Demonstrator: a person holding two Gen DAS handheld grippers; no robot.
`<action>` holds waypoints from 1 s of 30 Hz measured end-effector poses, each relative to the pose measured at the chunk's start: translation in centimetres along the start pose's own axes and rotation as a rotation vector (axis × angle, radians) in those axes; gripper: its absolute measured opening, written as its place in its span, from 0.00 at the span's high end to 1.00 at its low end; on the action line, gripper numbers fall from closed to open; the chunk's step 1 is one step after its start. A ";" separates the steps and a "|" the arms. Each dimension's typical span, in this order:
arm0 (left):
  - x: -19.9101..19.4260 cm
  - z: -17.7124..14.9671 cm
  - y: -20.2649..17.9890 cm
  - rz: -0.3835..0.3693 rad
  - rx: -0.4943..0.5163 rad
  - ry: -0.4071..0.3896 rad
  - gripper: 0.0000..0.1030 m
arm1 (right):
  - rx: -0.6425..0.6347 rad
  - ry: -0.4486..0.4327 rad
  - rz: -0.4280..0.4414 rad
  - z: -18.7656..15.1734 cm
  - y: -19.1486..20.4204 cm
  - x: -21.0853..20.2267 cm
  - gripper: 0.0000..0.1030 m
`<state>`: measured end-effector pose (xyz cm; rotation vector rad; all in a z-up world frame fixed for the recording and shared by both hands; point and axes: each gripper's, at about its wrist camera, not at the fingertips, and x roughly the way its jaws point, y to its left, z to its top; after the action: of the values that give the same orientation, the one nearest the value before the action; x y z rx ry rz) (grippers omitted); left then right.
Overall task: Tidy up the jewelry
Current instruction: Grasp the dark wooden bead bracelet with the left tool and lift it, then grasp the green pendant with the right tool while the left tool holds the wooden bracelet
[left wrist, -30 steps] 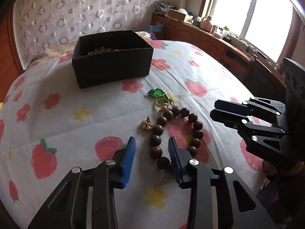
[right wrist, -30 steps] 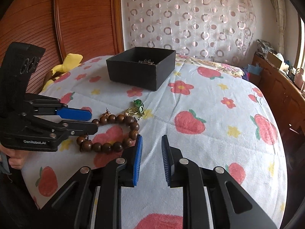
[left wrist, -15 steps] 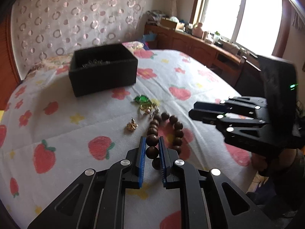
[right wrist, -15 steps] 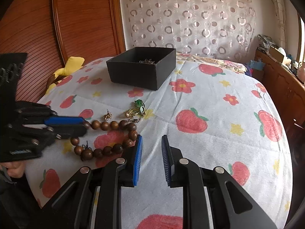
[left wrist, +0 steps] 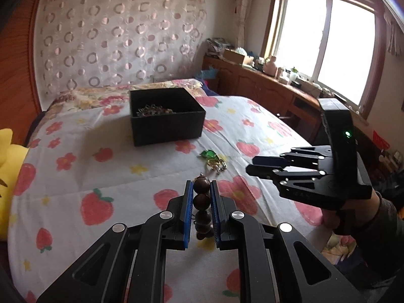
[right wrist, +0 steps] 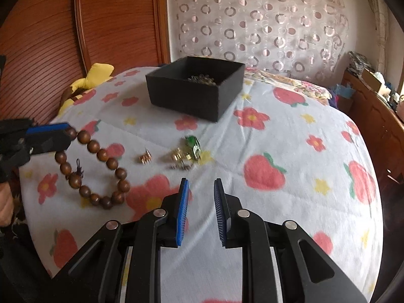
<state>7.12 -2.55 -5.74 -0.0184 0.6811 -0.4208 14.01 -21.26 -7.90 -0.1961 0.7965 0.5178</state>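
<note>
My left gripper (left wrist: 200, 189) is shut on a brown wooden bead bracelet (left wrist: 202, 198). In the right wrist view the bracelet (right wrist: 96, 169) hangs from the left gripper (right wrist: 63, 136), lifted off the bed. A green and gold brooch (right wrist: 192, 145) and a small gold earring (right wrist: 145, 157) lie on the bedspread, ahead of my right gripper (right wrist: 200, 189), which is open and empty. The brooch also shows in the left wrist view (left wrist: 212, 157). A black open box (left wrist: 165, 116) with jewelry inside stands farther back; it also shows in the right wrist view (right wrist: 194, 88).
The bed has a white bedspread (right wrist: 290, 139) with strawberries and flowers. A yellow plush (right wrist: 93, 75) lies at the left edge by the wooden headboard (right wrist: 50, 38). A wooden cabinet (left wrist: 272, 85) with clutter runs under the window on the right.
My left gripper closed on the bead bracelet and lifted it off the bedspread. My right gripper stayed open and shifted slightly.
</note>
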 end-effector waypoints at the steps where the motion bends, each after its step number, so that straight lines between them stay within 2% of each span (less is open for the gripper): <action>1: -0.3 -0.1 0.1 0.004 -0.002 -0.005 0.88 | 0.000 0.001 0.008 0.5 0.0 0.2 0.78; 8: -1.6 -0.2 0.9 0.028 -0.012 -0.043 0.88 | -0.035 0.038 0.019 3.8 0.4 2.2 0.78; 15: -2.2 -0.3 1.6 0.044 -0.018 -0.061 0.88 | -0.016 0.114 0.041 4.3 -0.2 5.1 0.78; 21: -2.4 -0.3 1.8 0.047 -0.024 -0.064 0.88 | -0.015 0.129 0.055 4.7 -0.1 6.0 0.78; 25: -2.4 -0.3 2.0 0.049 -0.025 -0.065 0.88 | -0.037 0.133 0.080 4.7 0.3 5.9 0.90; 30: -2.7 -0.1 2.2 0.053 -0.030 -0.072 0.88 | -0.034 0.096 0.083 4.4 -0.1 4.8 0.91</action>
<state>5.98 0.56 -4.52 -0.0439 0.6159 -0.3570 19.64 -18.03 -8.29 -0.2215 0.8923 0.6039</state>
